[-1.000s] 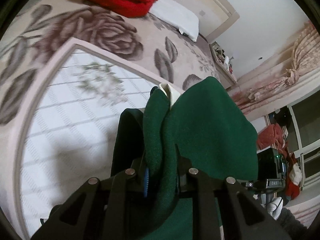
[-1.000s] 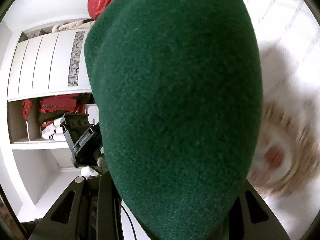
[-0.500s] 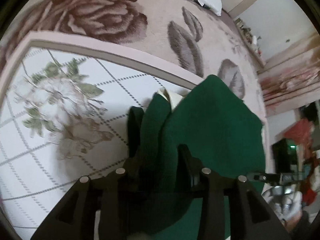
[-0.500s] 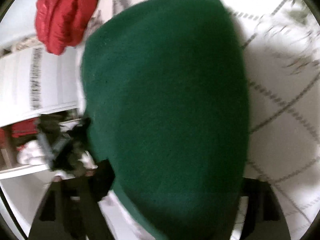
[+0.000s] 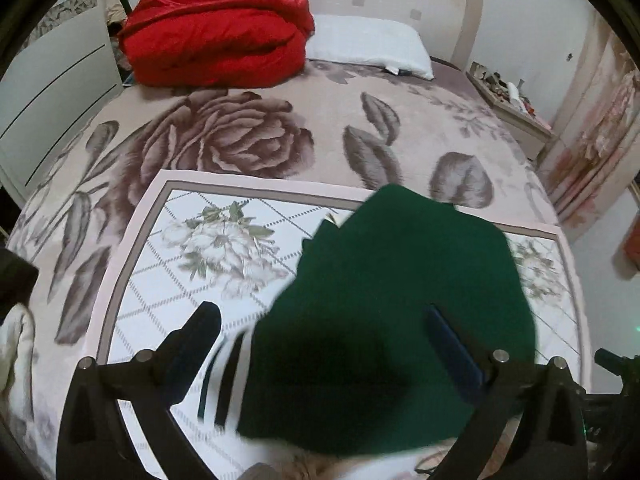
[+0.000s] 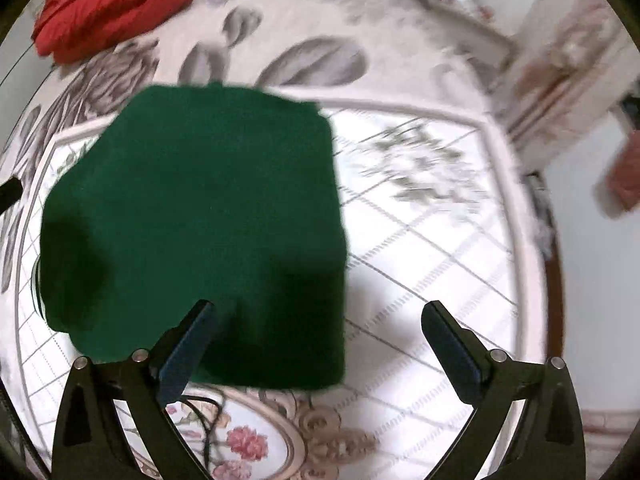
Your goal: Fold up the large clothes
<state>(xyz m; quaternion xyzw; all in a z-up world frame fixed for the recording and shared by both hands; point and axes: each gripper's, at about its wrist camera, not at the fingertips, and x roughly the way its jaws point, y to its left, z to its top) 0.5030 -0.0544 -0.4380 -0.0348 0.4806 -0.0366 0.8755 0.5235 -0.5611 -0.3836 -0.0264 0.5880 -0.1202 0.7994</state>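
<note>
A dark green garment (image 5: 400, 300) lies folded into a thick block on the white floral sheet (image 5: 192, 248). In the right wrist view the garment (image 6: 192, 220) fills the left half. My left gripper (image 5: 322, 320) hovers just above its near part, jaws opening wide. Green cloth lies under and between the fingers, and neither pad presses on it. My right gripper (image 6: 318, 314) is also opening. Its left finger (image 6: 188, 344) is over the garment's near right corner and its right finger (image 6: 452, 344) is over bare sheet. Dark stripes (image 5: 222, 380) show at the garment's left edge.
The sheet lies on a rose-patterned blanket (image 5: 240, 140) covering a bed. A red quilt (image 5: 216, 28) and a white pillow (image 5: 368, 48) sit at the headboard. A bedside table (image 5: 508, 100) stands at the far right, a white wardrobe (image 5: 52, 80) at the left. A thin cable (image 6: 208, 420) crosses the near sheet.
Both grippers held the green garment up close before. Both have since opened and let it go. It now lies flat on the sheet, and both cameras have pulled back from it.
</note>
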